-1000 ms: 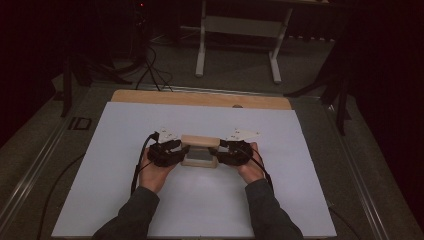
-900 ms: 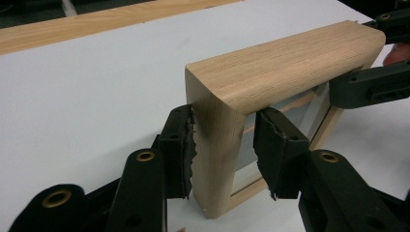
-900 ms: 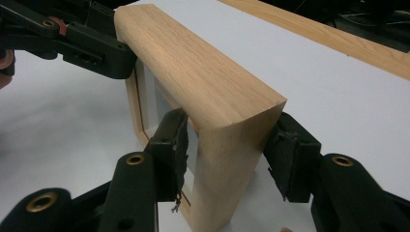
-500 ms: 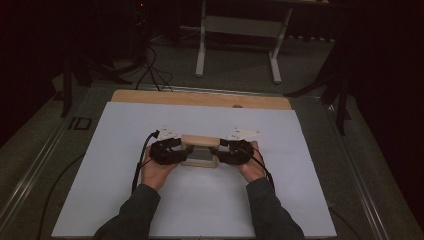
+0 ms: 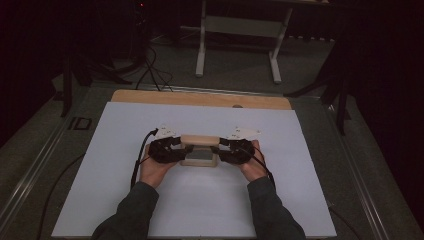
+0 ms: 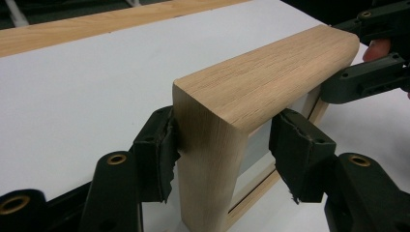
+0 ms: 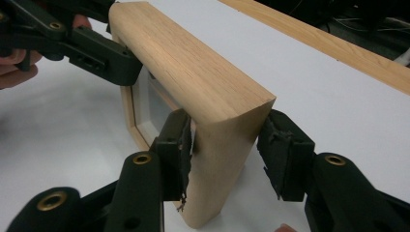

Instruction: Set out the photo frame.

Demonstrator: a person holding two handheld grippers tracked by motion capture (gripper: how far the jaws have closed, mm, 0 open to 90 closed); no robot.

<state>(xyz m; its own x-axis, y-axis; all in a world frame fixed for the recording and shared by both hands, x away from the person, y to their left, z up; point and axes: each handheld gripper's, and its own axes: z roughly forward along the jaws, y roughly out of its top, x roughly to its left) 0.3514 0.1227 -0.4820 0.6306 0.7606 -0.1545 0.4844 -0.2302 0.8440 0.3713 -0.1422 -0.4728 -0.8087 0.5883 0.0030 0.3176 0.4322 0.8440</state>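
Both tongs straddle the light oak rectangular frame (image 5: 199, 150) standing mid-counter (image 5: 120, 200), left tongs (image 6: 220, 145) and right tongs (image 7: 227, 145) spread with one pad off the wood, so squeeze evenly before lifting.

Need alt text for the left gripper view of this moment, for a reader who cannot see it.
A light wooden frame stands upright on a white sheet, one end between the left gripper's black jaws, a gap showing at the right-hand pad. The right gripper flanks its far end.
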